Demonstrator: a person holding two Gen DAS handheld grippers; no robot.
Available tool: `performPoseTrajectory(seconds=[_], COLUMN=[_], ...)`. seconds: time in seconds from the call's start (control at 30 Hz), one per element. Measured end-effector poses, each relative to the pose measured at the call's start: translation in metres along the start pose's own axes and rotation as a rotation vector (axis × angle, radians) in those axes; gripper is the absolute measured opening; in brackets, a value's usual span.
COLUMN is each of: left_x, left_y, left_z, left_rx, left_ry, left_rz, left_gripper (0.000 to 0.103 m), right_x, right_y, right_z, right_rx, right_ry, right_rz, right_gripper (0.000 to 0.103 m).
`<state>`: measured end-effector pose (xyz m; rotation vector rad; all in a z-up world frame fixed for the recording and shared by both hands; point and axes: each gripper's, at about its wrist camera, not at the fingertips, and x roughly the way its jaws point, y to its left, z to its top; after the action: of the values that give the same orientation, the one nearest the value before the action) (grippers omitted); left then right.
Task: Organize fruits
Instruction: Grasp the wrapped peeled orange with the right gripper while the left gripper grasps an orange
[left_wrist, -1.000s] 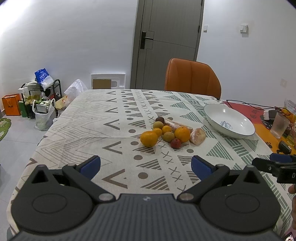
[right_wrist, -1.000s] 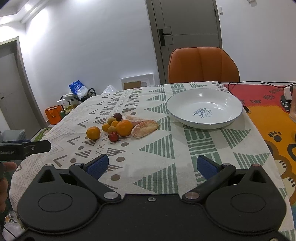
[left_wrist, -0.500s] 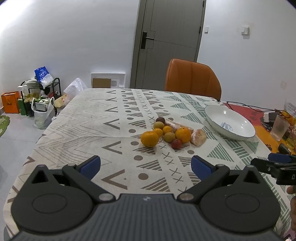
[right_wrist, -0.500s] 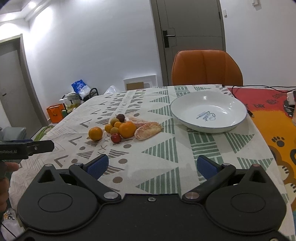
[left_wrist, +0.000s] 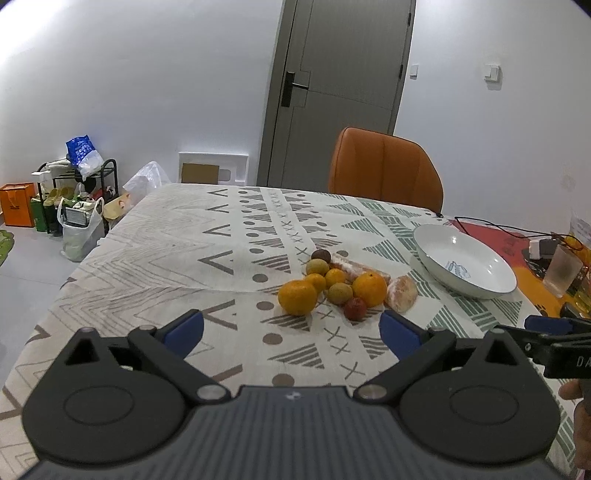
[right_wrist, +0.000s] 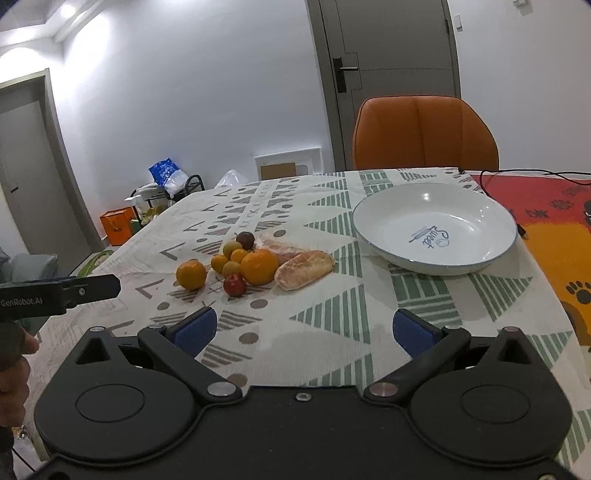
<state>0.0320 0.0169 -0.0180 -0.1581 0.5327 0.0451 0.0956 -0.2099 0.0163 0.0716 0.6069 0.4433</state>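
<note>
A cluster of fruit lies mid-table: a large orange (left_wrist: 297, 297) (right_wrist: 191, 274), a second orange (left_wrist: 369, 289) (right_wrist: 259, 266), a small red fruit (left_wrist: 355, 308) (right_wrist: 234, 284), several small yellow-green fruits (left_wrist: 340, 293), a dark plum (left_wrist: 320, 255) (right_wrist: 245, 240) and a peeled pale segment (left_wrist: 402, 294) (right_wrist: 304, 269). An empty white bowl (left_wrist: 436, 254) (right_wrist: 373, 229) stands to the right of them. My left gripper (left_wrist: 291, 330) is open and empty, just short of the fruit. My right gripper (right_wrist: 303, 330) is open and empty, nearer the table's front edge.
The patterned tablecloth (left_wrist: 184, 254) covers the table. An orange chair (left_wrist: 384, 170) stands at the far side. A glass (left_wrist: 563, 269), cables and a charger (left_wrist: 541, 248) lie on the red-orange mat (right_wrist: 554, 221) at the right. Bags and a rack (left_wrist: 74, 206) stand on the floor at left.
Both grippers have moved a little forward toward the fruit, which now looks larger and closer. Both stay open and empty.
</note>
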Motion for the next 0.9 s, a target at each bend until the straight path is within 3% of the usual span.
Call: performPoseTrajectory(seconds=[0.1,0.2,0.43,0.63,0.9], left_x=[0.006,0.011,0.025,0.040,0.062], left_y=[-0.001,-0.001,-0.003,-0.002,0.001], left_z=[0.002,0.004,0.005,0.006,0.008], left_rx=[-0.003,-0.008,-0.013,-0.026,-0.052], left_ry=[-0.008,-0.015,-0.012,-0.009,0.022], left_rz=[0.001,-0.004,-0.007,-0.008,-0.009], left_gripper=[0.101,0.098,0.090,0.077,0.064], right_x=[0.007,0.013,0.027,0.045,0.070], right_y=[-0.003,-0.004,-0.007,-0.009,-0.018], right_z=[0.003,0.005,0.010,0.014,0.017], right_rx=[0.019,0.025,0.070,0.097,0.161], right_ry=[0.000,-0.002,0.001,0.021,0.070], right_rz=[0.014,0.029,0.062,0.066,0.075], right_gripper=[0.102,0.092,0.081,0.077,0.061])
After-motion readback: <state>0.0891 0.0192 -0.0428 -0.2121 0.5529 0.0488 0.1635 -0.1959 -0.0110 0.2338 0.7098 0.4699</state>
